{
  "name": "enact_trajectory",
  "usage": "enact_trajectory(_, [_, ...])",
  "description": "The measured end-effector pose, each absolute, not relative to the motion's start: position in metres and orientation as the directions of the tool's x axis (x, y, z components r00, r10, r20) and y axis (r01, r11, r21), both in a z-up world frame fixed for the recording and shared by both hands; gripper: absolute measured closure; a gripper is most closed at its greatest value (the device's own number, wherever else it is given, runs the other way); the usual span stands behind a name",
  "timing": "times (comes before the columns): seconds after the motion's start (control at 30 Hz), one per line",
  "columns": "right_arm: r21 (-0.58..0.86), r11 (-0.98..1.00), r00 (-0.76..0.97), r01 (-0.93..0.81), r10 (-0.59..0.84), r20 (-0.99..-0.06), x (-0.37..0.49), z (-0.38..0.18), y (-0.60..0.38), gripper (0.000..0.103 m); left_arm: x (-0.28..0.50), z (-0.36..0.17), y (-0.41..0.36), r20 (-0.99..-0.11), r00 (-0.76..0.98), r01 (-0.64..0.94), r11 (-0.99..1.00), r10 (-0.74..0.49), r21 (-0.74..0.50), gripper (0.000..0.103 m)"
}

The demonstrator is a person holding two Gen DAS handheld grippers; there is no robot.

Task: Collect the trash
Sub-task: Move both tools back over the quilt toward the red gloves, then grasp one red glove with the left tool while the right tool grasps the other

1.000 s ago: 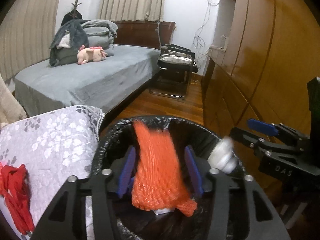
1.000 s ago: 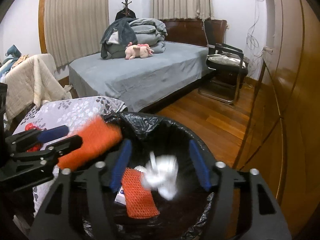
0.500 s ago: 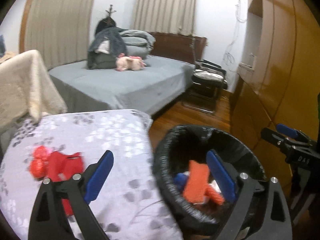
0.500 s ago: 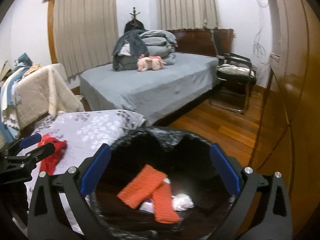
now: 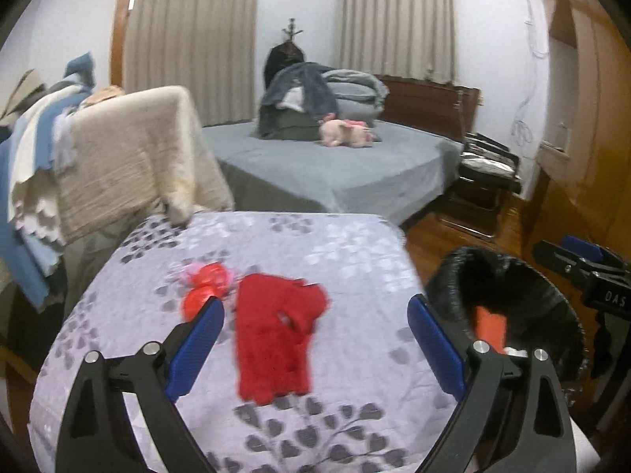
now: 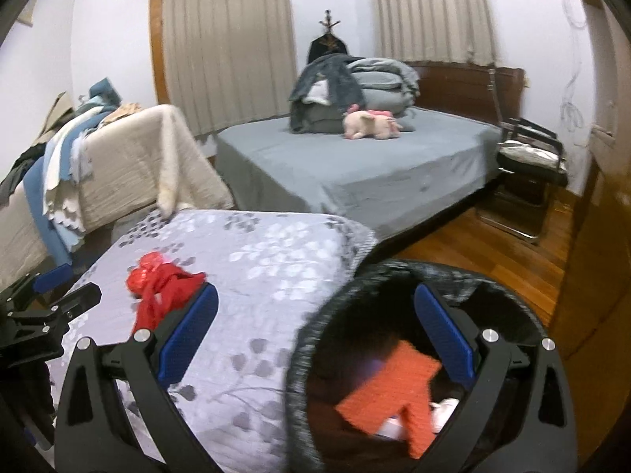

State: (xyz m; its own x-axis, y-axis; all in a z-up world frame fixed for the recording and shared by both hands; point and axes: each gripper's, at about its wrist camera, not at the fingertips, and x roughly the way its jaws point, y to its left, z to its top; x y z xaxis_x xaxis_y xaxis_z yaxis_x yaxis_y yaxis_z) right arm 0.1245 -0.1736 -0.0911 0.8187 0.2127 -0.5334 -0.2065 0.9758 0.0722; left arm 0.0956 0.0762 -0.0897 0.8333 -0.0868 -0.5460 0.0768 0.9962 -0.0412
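Note:
A red mesh net (image 5: 276, 335) lies on the lilac leaf-print table cover (image 5: 347, 248), with a crumpled red wrapper (image 5: 205, 283) at its left. My left gripper (image 5: 315, 339) is open and empty, just above and in front of the net. A bin lined with a black bag (image 6: 315, 327) stands right of the table and holds orange mesh nets (image 6: 390, 382) and white scraps. My right gripper (image 6: 315, 331) is open and empty over the bin's left rim. The net (image 6: 165, 291) and wrapper (image 6: 146, 268) also show in the right wrist view.
A bed with a grey sheet (image 6: 355, 173), folded clothes and a pink plush toy (image 6: 370, 124) stands behind. A chair draped with beige and blue cloths (image 5: 118, 157) is at the left. A black chair (image 6: 528, 161) and wooden wardrobe (image 5: 591, 118) are at the right.
Both grippers let go of their trash, an orange net and a white scrap, into the bin, opened wide and swung left. The left one now faces the red net on the table.

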Motion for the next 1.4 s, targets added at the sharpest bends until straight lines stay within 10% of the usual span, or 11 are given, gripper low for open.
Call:
enact_trajectory(0.87, [0.052,0.941,0.724,-0.336,0.293,-0.624,0.188,-0.151,-0.071,0.006,0.139,-0.168,0.136,-0.66,0.75,0.003,0.998,-0.042,-0.06,0.023])
enact_trajectory(1.4, [0.034,0.938,0.709,-0.344,0.284,-0.646,0.196,-0.16,-0.064,0.006,0.158,-0.199,0.132,-0.709,0.686,0.073,0.984,-0.167,-0.162,0.094])
